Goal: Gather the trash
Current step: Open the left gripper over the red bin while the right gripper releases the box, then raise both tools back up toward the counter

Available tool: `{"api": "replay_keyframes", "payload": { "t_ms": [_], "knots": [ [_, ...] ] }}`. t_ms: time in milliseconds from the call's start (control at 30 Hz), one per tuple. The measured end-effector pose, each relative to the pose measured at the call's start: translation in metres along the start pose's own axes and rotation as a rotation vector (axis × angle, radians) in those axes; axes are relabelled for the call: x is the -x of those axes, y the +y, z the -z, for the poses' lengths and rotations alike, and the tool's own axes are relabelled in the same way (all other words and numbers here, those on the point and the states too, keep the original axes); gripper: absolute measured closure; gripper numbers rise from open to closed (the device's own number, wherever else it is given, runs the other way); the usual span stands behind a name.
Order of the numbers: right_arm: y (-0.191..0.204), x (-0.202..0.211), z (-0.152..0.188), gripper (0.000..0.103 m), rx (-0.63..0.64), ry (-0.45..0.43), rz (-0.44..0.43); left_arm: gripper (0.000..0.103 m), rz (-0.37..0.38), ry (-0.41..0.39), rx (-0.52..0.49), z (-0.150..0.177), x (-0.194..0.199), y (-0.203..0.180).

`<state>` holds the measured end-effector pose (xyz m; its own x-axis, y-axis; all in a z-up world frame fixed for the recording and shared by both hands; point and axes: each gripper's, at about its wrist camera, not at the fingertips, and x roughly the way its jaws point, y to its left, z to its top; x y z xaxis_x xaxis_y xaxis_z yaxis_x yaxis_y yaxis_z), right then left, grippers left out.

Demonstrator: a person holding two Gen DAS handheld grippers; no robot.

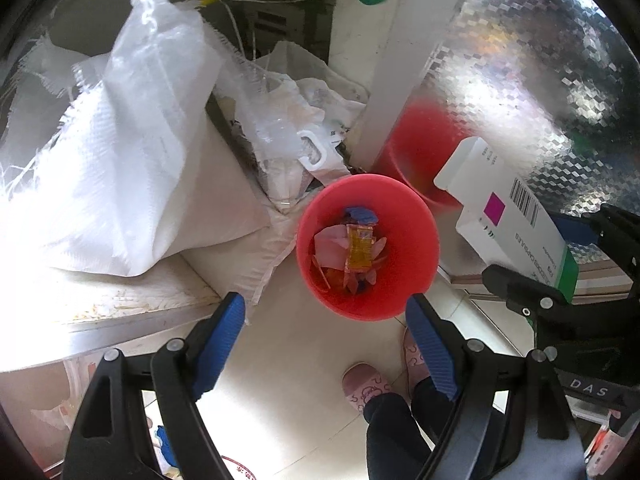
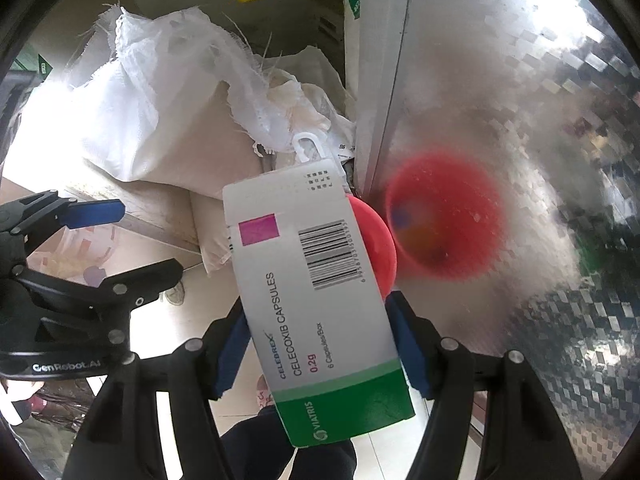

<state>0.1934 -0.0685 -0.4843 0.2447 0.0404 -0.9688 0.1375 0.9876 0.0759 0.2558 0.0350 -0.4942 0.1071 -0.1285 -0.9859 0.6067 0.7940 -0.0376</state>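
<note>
Right gripper (image 2: 320, 344) clamped on medicine box (image 2: 320, 300), box held above floor, just right of red bin (image 1: 366, 248). Left gripper (image 1: 326, 340) spread, empty, directly over bin. Advice: carry box left until centred over bin mouth, release only then; box long, may catch rim. Bin contents: yellow wrapper (image 1: 360, 250), pink scraps, blue piece.

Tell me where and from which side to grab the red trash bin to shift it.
Probably the red trash bin is best gripped at its thin open rim, on the near side, coming straight down with one finger inside the wall and one outside. The body looks too wide to span, and white sacks and a metal panel crowd its far sides.
</note>
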Motion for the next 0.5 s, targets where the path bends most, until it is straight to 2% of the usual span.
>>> {"api": "replay_keyframes", "payload": {
  "t_ms": [233,500],
  "knots": [
    [0.001,0.002,-0.001,0.029,0.024,-0.010,0.018,0.022,-0.008,0.006,0.016,0.002,0.001,0.003],
    [0.004,0.016,-0.001,0.026,0.043,-0.009,0.020,0.022,-0.016,0.013,0.039,0.008,0.017,0.004]
  ]
}}
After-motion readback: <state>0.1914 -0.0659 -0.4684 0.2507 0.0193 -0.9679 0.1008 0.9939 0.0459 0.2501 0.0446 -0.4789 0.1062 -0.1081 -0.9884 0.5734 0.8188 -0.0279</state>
